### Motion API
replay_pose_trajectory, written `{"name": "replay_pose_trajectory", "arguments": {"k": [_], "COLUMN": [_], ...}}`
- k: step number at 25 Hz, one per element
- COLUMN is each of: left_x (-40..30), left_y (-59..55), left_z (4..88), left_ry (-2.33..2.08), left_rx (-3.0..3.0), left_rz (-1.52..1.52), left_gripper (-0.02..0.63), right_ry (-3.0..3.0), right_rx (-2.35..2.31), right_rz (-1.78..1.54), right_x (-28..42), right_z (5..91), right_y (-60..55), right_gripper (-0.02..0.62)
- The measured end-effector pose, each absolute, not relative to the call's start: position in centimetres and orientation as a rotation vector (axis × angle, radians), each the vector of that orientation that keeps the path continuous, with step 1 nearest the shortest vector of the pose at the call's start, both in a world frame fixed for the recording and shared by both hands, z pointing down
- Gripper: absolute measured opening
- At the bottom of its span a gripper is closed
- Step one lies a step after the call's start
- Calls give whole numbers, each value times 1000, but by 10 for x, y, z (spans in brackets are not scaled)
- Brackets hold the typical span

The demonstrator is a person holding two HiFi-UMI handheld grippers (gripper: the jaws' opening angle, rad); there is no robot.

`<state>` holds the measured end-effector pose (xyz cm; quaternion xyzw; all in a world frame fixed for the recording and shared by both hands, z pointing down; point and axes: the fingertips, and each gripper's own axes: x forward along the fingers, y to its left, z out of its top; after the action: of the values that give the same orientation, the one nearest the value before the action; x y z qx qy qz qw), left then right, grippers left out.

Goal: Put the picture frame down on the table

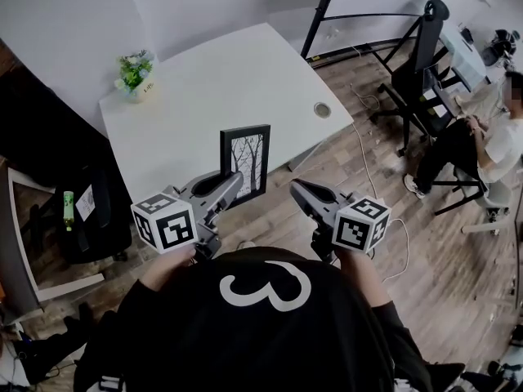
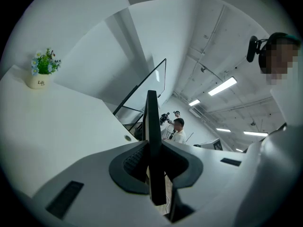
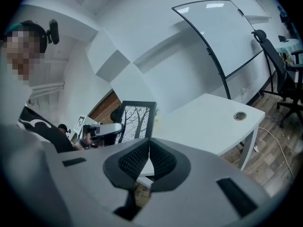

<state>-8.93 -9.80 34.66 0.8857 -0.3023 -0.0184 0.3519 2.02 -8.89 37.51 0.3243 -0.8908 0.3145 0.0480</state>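
The picture frame is black with a print of bare trees. It stands upright at the near edge of the white table. My left gripper is shut on its left side. In the left gripper view the frame shows edge-on, clamped between the jaws of the left gripper. My right gripper hangs to the right of the frame, shut and holding nothing. The right gripper view shows its pads pressed together, with the frame and the table beyond them.
A small potted plant sits at the table's far left corner. A cable hole is near the right edge. An office chair and a seated person are at the right. A dark chair stands at the left.
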Motion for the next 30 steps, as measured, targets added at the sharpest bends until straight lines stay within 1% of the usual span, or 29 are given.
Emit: {"name": "replay_pose_trajectory", "arguments": {"k": [5, 12, 24, 30], "left_x": [-93, -122, -127, -118], "left_y": [-100, -131, -150, -193], "left_z": [351, 346, 355, 359], "left_ry": [-790, -846, -1034, -1104], "left_rx": [2293, 2248, 2168, 2104], "left_rz": [-56, -106, -130, -137], "left_gripper": [63, 63, 63, 63], "right_ry": [-2728, -2725, -2757, -2750], "right_rx": [971, 881, 673, 581], "right_rz": [971, 950, 963, 984], "right_x": [16, -16, -20, -12], "right_z": [382, 375, 388, 389], "right_y": [-92, -131, -168, -220], "right_gripper": [23, 23, 23, 23]}}
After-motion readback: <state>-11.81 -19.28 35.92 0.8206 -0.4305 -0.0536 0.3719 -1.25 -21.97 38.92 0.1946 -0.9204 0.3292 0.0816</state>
